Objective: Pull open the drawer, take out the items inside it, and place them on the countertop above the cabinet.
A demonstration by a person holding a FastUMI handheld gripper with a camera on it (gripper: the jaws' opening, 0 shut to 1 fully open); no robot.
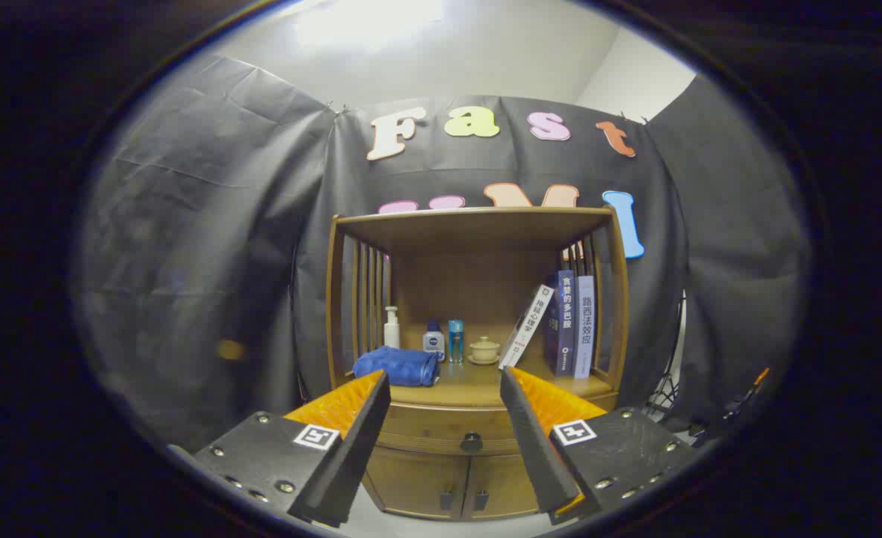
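A wooden cabinet (478, 314) stands ahead against the booth wall. Its drawer (448, 430) is closed, with a dark round knob (472, 442) seen between my fingers and some way beyond them. The countertop (478, 385) above the drawer carries a folded blue cloth (398, 366), a white pump bottle (392, 327), a small blue-capped bottle (433, 340), a slim blue bottle (456, 340) and a cream lidded cup (483, 350). Several books (564, 321) lean at its right. My gripper (445, 385) is open and holds nothing.
Two small cupboard doors (448, 482) with dark handles sit under the drawer. Slatted side walls and a roof close in the shelf space over the countertop. A dark stand (665, 388) rises to the right of the cabinet.
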